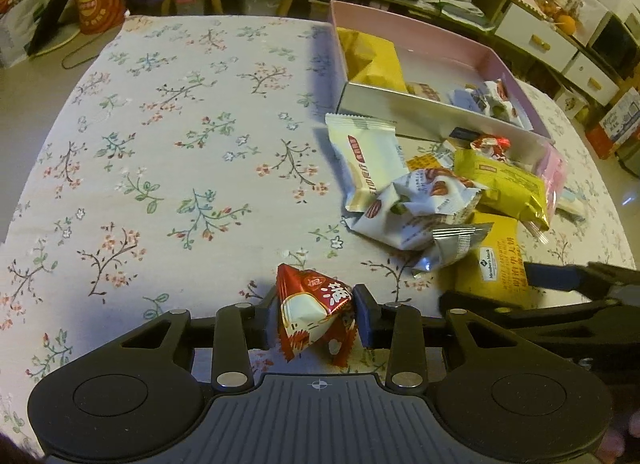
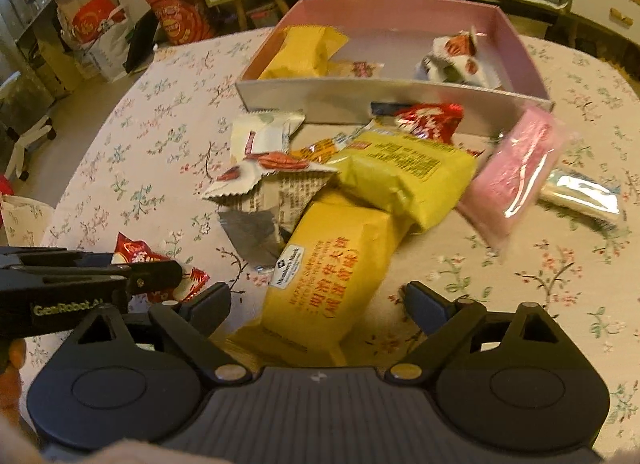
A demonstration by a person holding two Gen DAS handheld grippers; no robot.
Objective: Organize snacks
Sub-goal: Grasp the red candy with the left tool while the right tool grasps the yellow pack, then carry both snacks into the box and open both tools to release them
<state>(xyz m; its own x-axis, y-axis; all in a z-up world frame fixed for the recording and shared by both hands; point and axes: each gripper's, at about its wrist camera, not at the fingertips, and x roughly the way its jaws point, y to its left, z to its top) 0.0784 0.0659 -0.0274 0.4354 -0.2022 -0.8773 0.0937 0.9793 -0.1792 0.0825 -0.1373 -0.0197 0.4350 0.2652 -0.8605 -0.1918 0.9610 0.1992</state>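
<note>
Tightly pinched: red snack packet (image 1: 314,314).

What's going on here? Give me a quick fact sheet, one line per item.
Setting: table with floral cloth
Box: pink box, open, already holding a few snacks
Loose pile: wrapped snacks in front of the box
Left gripper: clamped on a red-and-white candy
Right gripper: jaws wide, either side of a yellow biscuit pack, not pressing it
Left to do: most snacks outside the box

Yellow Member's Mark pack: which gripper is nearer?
Right. The right gripper straddles the yellow Member's Mark pack, jaws open; the left gripper sits beside it, clamping the red snack.
</note>
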